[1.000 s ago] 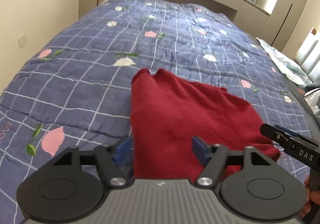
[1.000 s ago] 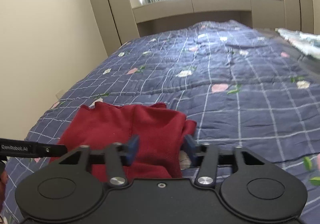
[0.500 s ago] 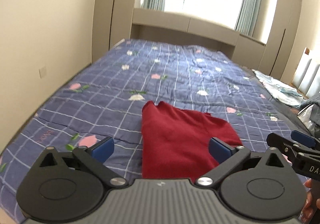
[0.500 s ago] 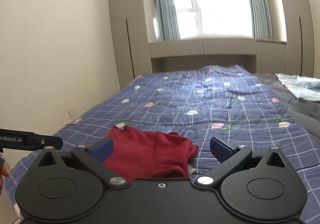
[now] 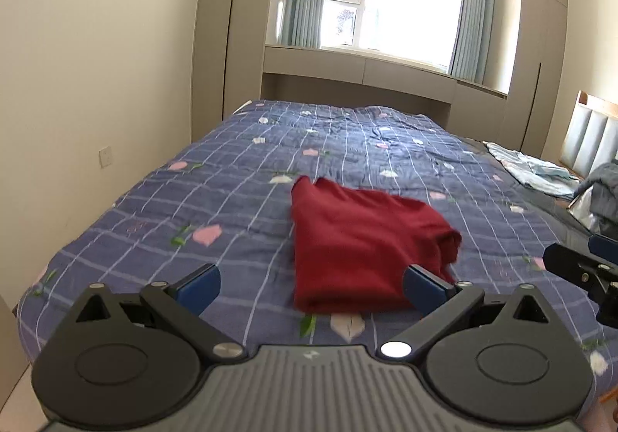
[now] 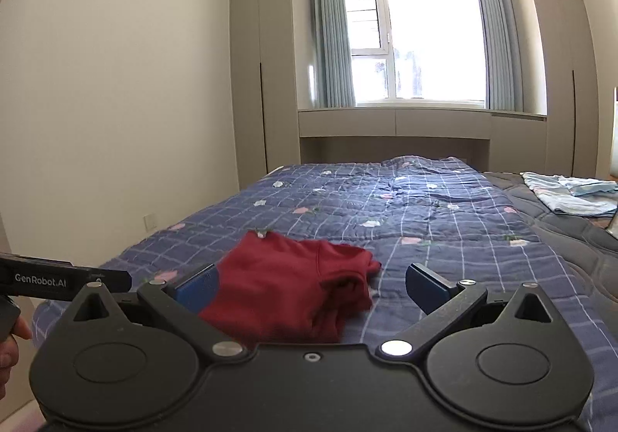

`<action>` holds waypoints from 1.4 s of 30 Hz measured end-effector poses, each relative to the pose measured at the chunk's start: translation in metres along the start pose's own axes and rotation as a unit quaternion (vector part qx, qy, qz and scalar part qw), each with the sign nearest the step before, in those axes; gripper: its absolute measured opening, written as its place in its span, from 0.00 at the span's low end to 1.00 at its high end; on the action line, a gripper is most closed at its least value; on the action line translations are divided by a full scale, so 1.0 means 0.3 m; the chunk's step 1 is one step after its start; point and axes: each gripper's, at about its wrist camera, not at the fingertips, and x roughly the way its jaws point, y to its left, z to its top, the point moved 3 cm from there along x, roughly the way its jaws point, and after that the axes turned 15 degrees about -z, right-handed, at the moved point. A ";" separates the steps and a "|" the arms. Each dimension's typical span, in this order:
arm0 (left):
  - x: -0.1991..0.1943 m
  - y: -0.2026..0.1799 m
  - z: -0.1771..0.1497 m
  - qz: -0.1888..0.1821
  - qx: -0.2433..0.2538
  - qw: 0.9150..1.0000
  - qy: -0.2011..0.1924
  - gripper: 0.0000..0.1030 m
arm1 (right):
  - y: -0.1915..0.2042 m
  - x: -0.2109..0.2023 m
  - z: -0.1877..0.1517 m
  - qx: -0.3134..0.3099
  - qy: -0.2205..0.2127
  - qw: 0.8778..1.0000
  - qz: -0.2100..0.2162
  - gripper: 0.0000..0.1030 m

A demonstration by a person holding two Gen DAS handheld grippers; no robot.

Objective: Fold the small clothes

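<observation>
One red garment [image 5: 359, 246] folded, lying on blue checked quilt [image 5: 239, 192] near bed's front edge, toward left side. One pale blue cloth pile [image 6: 571, 196] at far right edge, well apart. One grey bundle [image 5: 602, 192] at right edge by padded headboard [image 5: 591, 130]. Nothing between grippers and garment. Left gripper [image 5: 311, 283] hangs above front edge, fingers spread wide, nothing held. Right gripper [image 6: 309, 283] likewise spread wide, empty, garment seen between its blue pads [image 6: 425, 287]. Window [image 6: 417, 41], two curtains, wardrobes beyond the bed.
</observation>
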 end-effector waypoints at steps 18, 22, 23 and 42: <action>-0.082 0.025 -0.153 0.007 -0.009 1.000 0.012 1.00 | 0.006 -0.091 -0.146 -0.002 0.031 0.999 -0.018 0.99; -0.078 0.025 -0.149 0.007 -0.008 1.000 0.011 1.00 | 0.006 -0.091 -0.141 -0.002 0.030 0.999 -0.015 0.99; -0.077 0.025 -0.148 0.007 -0.008 1.000 0.011 1.00 | 0.006 -0.091 -0.141 -0.002 0.030 0.999 -0.015 0.99; -0.050 0.025 -0.137 0.018 -0.010 0.999 0.027 1.00 | 0.009 -0.063 -0.146 -0.008 0.038 0.999 -0.009 0.99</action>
